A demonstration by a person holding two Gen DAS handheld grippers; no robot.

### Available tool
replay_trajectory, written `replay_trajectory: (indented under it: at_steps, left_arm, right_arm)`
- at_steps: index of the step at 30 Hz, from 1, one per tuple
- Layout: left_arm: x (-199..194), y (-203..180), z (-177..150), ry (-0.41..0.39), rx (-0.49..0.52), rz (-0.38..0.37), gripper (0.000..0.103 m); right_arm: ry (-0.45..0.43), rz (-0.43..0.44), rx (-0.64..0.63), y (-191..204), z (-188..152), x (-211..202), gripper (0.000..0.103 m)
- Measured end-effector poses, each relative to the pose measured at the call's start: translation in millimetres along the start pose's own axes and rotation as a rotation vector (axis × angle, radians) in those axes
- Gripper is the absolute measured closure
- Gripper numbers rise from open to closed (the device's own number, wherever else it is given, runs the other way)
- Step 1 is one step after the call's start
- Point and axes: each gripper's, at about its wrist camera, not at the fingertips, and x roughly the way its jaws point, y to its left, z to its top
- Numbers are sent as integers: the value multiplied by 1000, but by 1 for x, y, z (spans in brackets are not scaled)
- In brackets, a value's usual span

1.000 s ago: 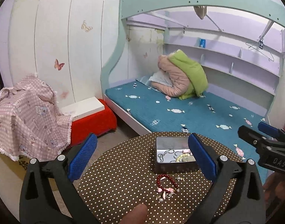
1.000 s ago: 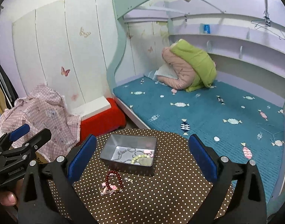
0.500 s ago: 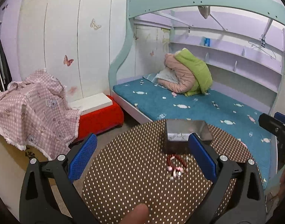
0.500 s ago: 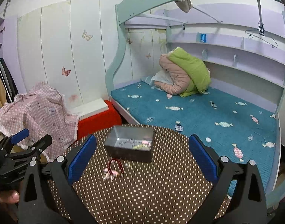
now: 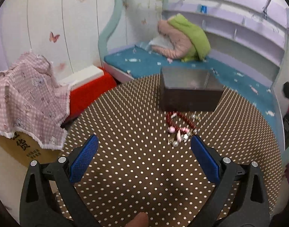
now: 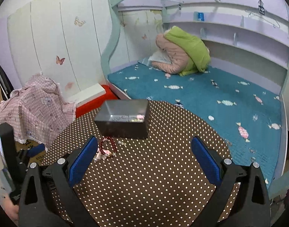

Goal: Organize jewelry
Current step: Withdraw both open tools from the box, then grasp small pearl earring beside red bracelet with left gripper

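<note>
- Toward the far edge of the round table (image 5: 125, 170), on its brown polka-dot cloth, a red bead bracelet (image 5: 179, 121) lies just in front of the grey metal tin (image 5: 187, 96), with small pale charms and beads (image 5: 179, 139) strewn on its near side.
- We hold the left gripper (image 5: 143, 159) low over the table, jaws spread wide and empty, the bracelet ahead and to the right of its centre line; the right gripper (image 6: 144, 159) is likewise wide open and holds nothing.
- We judge the loose charms the main risk: they are small and look round, so a pad coming down off-centre could push them rolling over the cloth toward the table's edge.
- The bracelet is limp; pinched at one bead it may sag, drag the charms or slip out on the way to the tin.
- The tin stands close behind the bracelet, so a forward reach could nudge it; in the right wrist view it already holds chains and pale beads, which a careless drop might tangle.
- The left view is blurred, so we cannot tell the charms' exact number.
- Beyond the table are a bed with a teal cover (image 6: 210, 94), a bundled pink and green quilt (image 6: 182, 56), a red box (image 5: 91, 92), a pink checked cloth over a carton (image 5: 29, 98) and butterfly-stickered wall panels.
</note>
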Motion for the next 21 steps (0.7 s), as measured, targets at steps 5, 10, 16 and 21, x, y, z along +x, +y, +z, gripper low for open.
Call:
replay_trajectory:
  at_steps: [5, 10, 16, 21]
  left_arm:
    - [39, -4, -10, 77, 22, -5, 5]
    - [68, -7, -12, 128, 28, -6, 5]
    - [85, -8, -11, 156, 18, -6, 6]
    - [93, -7, -8, 170, 8, -28, 22]
  right_arm:
    - [41, 5, 8, -2, -5, 14, 8]
    - [76, 16, 14, -3, -9, 28, 8]
    - [124, 28, 8, 1, -16, 47, 8]
    - [147, 40, 1, 4, -19, 57, 8]
